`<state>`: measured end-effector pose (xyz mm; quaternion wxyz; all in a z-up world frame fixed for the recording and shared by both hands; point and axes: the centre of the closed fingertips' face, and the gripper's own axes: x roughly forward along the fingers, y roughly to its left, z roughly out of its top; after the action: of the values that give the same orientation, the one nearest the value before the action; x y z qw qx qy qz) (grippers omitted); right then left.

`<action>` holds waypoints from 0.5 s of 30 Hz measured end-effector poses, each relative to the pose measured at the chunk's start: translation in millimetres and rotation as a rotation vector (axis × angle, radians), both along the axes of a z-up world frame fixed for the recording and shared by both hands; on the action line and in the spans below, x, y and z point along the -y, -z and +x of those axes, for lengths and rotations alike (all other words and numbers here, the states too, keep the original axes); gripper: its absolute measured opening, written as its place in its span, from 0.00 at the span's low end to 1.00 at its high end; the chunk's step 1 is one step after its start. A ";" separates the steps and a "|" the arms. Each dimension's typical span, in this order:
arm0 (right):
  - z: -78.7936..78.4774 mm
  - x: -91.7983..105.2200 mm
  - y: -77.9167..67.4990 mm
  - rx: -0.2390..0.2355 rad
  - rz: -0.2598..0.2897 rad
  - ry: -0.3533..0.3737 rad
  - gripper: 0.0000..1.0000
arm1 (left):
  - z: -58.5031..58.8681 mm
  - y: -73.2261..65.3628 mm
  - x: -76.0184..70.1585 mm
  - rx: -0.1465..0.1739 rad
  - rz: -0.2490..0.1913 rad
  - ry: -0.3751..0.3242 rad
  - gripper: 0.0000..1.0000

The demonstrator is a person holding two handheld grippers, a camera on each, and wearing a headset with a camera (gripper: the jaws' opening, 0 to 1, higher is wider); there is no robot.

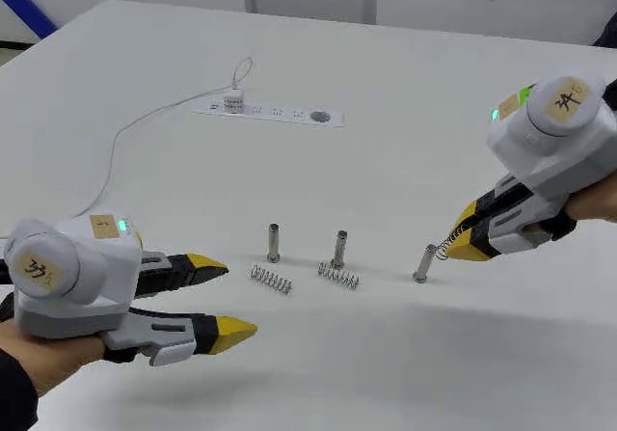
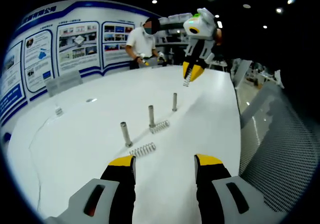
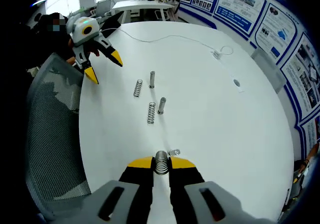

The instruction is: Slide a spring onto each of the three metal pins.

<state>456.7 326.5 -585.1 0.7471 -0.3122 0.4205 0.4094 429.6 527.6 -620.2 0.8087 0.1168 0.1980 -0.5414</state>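
— Head view?
— Three pins (image 1: 339, 249) stood on the worktop (image 1: 386, 161), springs (image 1: 271, 279) lying beside two.
— Left gripper view?
— The left hand-held gripper (image 2: 165, 161) gaped, empty.
— Right gripper view?
— The right hand-held gripper (image 3: 161, 165) clamped a spring (image 3: 160, 159) beside the third pin (image 3: 174, 152).

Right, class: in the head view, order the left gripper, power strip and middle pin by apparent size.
1. left gripper
2. power strip
3. middle pin
Nearness to the camera enlarges the gripper.

Three short silver metal pins (image 1: 339, 249) stand upright in a row; two coiled wire springs (image 1: 271, 279) lie alongside, a third spring (image 1: 448, 246) held just beside the end pin (image 1: 424, 263).
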 end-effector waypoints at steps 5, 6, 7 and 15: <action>14.1 6.1 8.7 -0.009 -0.053 0.001 0.12 | -2.0 0.7 0.7 -0.004 -0.004 -0.007 0.49; 16.0 4.9 10.1 -0.017 -0.053 0.000 0.12 | -1.8 0.4 1.0 -0.003 -0.006 -0.009 0.49; 17.3 4.2 11.5 -0.022 -0.053 0.000 0.12 | -1.8 0.2 1.2 -0.003 -0.008 -0.011 0.50; 25.1 2.8 24.9 -0.061 -0.092 -0.010 0.12 | -1.4 0.9 1.8 -0.004 -0.008 -0.016 0.51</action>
<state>481.7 323.8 -610.0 0.7169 -0.3356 0.4598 0.4025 428.1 525.8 -621.1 0.8130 0.1109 0.1982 -0.5361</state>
